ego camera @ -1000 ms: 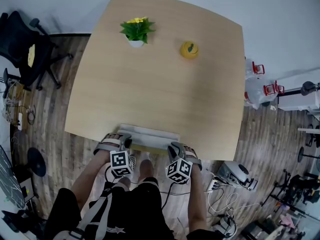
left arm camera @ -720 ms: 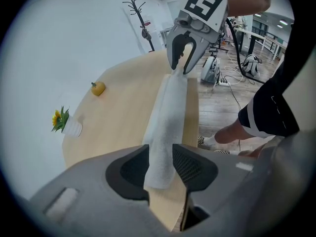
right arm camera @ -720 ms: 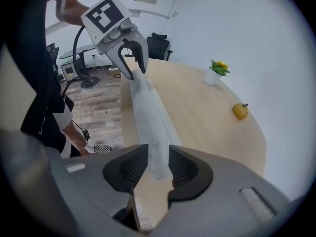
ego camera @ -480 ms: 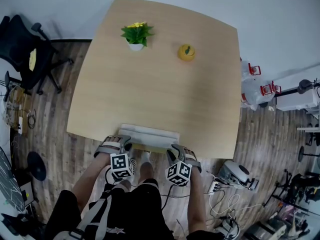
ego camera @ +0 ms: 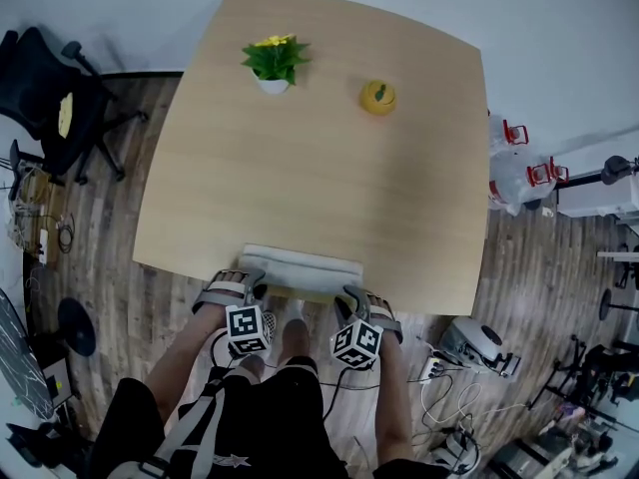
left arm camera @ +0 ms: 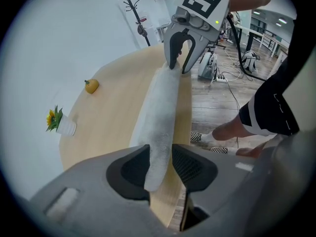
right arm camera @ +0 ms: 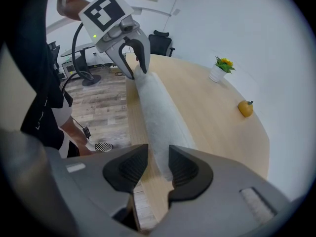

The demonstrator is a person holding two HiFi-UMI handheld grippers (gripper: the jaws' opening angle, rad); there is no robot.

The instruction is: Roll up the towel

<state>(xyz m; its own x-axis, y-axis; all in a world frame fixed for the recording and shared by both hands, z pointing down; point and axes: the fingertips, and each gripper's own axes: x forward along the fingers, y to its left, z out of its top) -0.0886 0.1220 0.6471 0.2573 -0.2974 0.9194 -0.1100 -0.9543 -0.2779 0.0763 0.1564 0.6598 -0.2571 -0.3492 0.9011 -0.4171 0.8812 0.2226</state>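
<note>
**Towel of pale grey terry cloth (ego camera: 300, 264) released at both ends as the claws spread**

Both sets of jaws have just been opening. The left gripper (ego camera: 254, 283) and the right gripper (ego camera: 348, 296) now stand partly open, each astride one end of the towel. In the left gripper view the roll's end nearly fills the gap. In the right gripper view bare wood shows between one pad and the cloth, so neither claw looks to be pinching. Neither hand has shifted from its place of a second ago, and both claws point steeply down at the near edge.

The towel lies as a long, low roll along the near edge of the light wooden table (ego camera: 319, 168), where it was a second ago. It keeps its shape without being held. A narrow flat lip seems to run along its far side, though this is hard to confirm.

Letting go reads as either a re-grip for one more turn or the end of rolling. The green potted plant with yellow flowers (ego camera: 272, 63) and the small yellow-orange fruit (ego camera: 377, 98) sit well apart at the far side, out of the way
</note>
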